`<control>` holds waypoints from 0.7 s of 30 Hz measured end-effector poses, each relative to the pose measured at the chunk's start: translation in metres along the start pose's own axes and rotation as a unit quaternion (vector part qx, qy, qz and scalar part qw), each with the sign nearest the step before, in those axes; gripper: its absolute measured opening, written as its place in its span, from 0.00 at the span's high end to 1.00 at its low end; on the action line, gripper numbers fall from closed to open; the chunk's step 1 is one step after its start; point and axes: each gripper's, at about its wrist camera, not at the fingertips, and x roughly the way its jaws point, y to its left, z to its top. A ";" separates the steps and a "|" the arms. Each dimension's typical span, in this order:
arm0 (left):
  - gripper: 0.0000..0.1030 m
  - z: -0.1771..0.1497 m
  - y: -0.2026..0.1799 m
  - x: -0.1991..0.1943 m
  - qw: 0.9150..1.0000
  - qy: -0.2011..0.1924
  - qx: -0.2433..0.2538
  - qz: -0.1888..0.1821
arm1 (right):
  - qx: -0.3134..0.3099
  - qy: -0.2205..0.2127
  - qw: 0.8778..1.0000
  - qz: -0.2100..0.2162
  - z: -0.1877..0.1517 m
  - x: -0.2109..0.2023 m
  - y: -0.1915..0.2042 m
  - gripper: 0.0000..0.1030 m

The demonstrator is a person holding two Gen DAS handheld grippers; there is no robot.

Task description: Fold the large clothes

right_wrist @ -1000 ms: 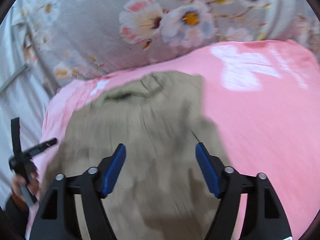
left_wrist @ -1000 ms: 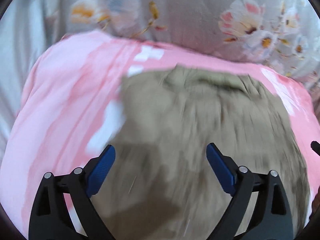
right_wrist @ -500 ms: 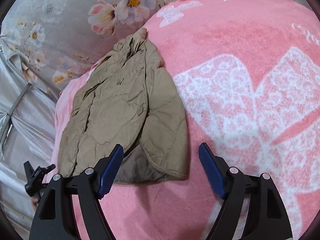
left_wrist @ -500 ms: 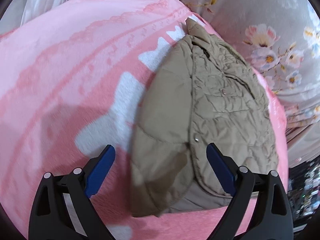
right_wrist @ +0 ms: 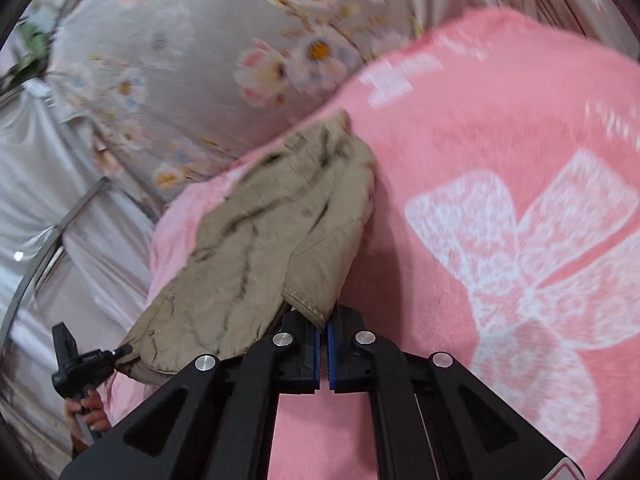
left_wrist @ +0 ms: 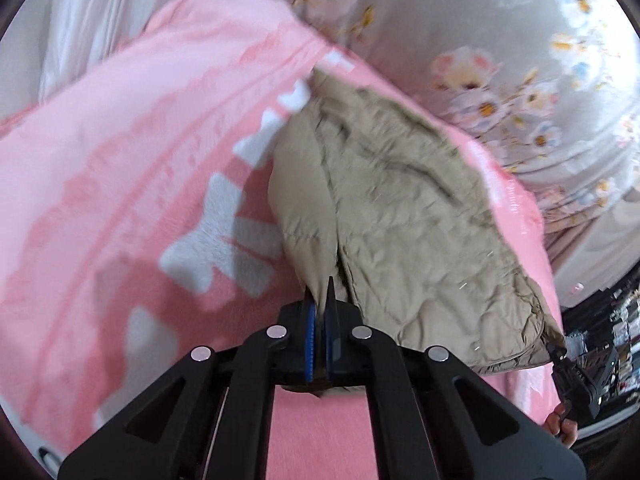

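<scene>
A tan quilted jacket (left_wrist: 404, 232) lies folded lengthwise on a pink blanket (left_wrist: 132, 168), collar end far from me; it also shows in the right wrist view (right_wrist: 264, 248). My left gripper (left_wrist: 320, 300) is shut on the jacket's near hem corner. My right gripper (right_wrist: 323, 330) is shut on the other near hem corner. Each gripper shows small in the other's view, the right one (left_wrist: 568, 364) and the left one (right_wrist: 116, 352), both at the jacket's hem.
The pink blanket (right_wrist: 520, 240) with white bow patterns covers the bed. A grey floral cover (left_wrist: 500, 40) lies beyond the jacket, also in the right wrist view (right_wrist: 208, 52). White drapes (right_wrist: 48, 200) hang at the left. Dark clutter (left_wrist: 612, 328) sits past the bed edge.
Both grippers were open above the jacket; they have come down to its near hem and closed on its two corners.
</scene>
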 end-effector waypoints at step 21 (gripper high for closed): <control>0.96 0.104 -0.081 -0.048 0.982 -0.154 0.068 0.080 | -0.046 -0.116 0.992 -0.034 0.133 -0.002 0.043 0.97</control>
